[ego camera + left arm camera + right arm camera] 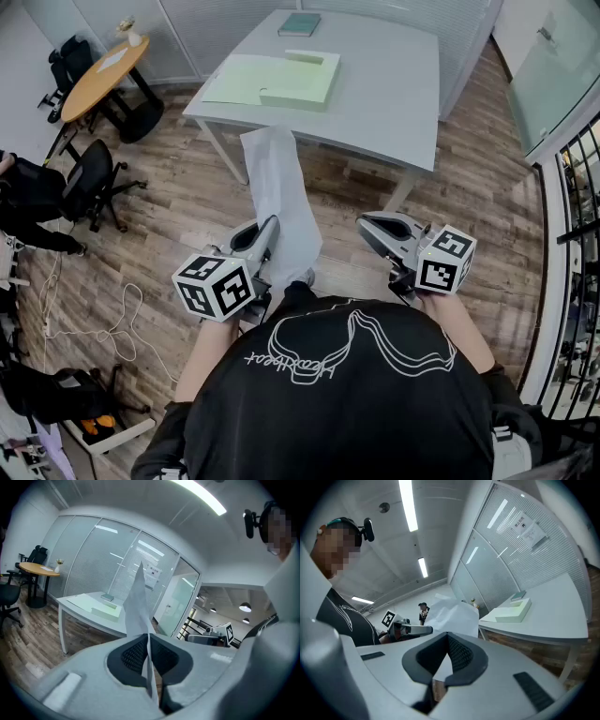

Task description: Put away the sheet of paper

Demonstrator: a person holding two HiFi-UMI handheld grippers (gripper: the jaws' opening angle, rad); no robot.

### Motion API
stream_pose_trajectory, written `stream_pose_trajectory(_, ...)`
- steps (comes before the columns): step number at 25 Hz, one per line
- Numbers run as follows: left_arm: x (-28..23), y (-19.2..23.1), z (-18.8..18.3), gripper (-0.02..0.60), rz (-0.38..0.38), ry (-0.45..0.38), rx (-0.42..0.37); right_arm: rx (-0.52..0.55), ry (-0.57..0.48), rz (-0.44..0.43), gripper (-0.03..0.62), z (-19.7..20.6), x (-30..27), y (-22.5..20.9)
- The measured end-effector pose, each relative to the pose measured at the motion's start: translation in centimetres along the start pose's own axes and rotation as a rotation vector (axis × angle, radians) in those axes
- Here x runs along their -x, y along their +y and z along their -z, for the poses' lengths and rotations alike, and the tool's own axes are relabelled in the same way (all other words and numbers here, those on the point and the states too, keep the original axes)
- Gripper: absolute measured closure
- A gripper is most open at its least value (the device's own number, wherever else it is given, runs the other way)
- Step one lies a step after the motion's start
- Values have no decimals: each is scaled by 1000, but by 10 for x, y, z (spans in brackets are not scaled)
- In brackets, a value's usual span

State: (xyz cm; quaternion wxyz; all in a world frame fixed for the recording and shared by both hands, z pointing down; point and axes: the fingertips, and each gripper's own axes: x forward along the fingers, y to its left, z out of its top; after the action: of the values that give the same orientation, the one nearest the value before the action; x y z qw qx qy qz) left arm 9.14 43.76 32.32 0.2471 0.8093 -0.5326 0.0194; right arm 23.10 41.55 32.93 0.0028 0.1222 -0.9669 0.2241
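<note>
The white sheet of paper (279, 192) hangs pinched at its near end in my left gripper (272, 227), which is shut on it. In the left gripper view the paper (137, 604) rises edge-on from between the dark pads of my left gripper (144, 638). My right gripper (366, 225) is held level to the right, apart from the sheet, shut with nothing in it. In the right gripper view, beyond my right gripper (447, 638), the paper (454, 616) and the left gripper (410, 630) show. A pale green open folder (272, 80) lies on the white table (394, 94) ahead.
A teal book (300, 23) lies at the table's far edge. A round wooden table (103, 73) and black office chairs (94, 178) stand to the left. A white cable (117, 328) trails over the wood floor. A black railing (577, 234) runs along the right.
</note>
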Motion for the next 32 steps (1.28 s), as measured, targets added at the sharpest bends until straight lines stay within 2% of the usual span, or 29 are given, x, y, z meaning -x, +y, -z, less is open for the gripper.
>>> stream_pose_trajectory(16, -14, -20, -8, 569, 2, 11, -35, -20, -43, -39, 585, -10, 8, -11)
stream_pose_trajectory(27, -31, 4, -19, 569, -10, 5, -32, -13, -2, -86, 585, -17, -26, -37)
stream_pose_trajectory(32, -37, 36, -26, 569, -10, -14, -26, 14, -14, -108, 585, -23, -58, -45)
